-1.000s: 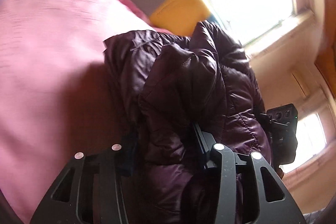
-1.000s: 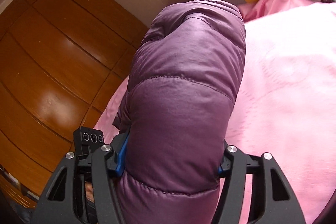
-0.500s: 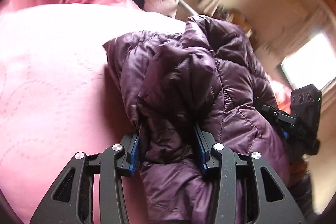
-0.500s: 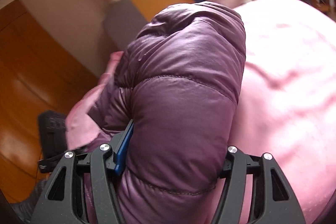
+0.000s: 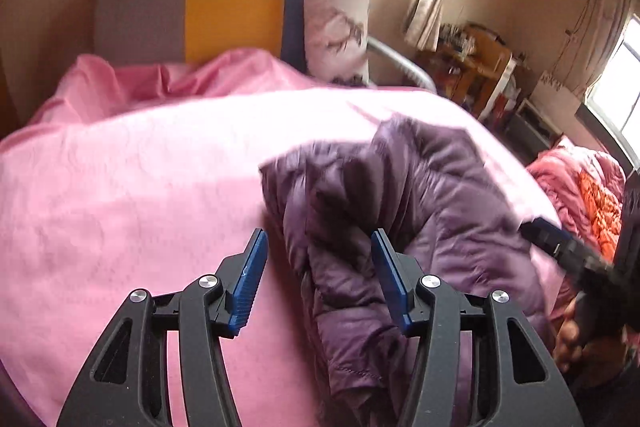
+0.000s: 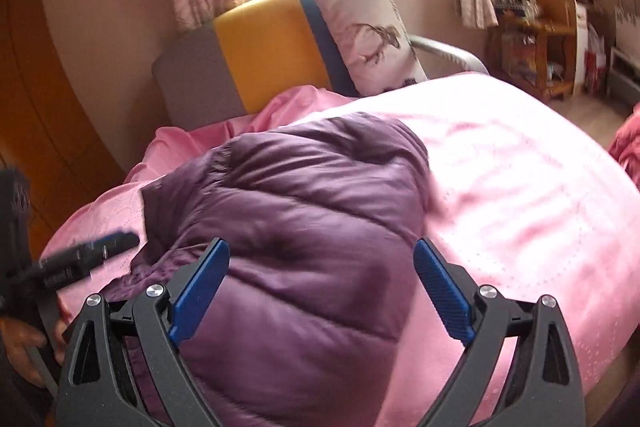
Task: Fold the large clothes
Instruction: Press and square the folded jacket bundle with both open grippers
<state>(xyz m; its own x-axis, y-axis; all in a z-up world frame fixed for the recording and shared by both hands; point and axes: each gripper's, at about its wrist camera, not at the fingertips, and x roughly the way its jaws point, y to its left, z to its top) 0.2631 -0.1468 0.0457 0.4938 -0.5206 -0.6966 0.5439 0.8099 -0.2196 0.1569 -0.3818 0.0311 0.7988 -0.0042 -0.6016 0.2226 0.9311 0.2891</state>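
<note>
Both grippers have just been opening: the left gripper (image 5: pixel 318 269) and right gripper (image 6: pixel 320 287) now stand wide, releasing the purple down jacket (image 6: pixel 304 227) onto the pink bedspread (image 6: pixel 520 187).

jacket (image 6: pixel 304 211) on bed (image 6: pixel 520 187), pillow (image 6: pixel 368 35) behind against headboard (image 6: pixel 260 47)

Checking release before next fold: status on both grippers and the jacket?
Left gripper and right gripper: jaws just opened, off the fabric. Purple puffer jacket bunched on pink bedspread, unfolded. Nothing in the way.
</note>
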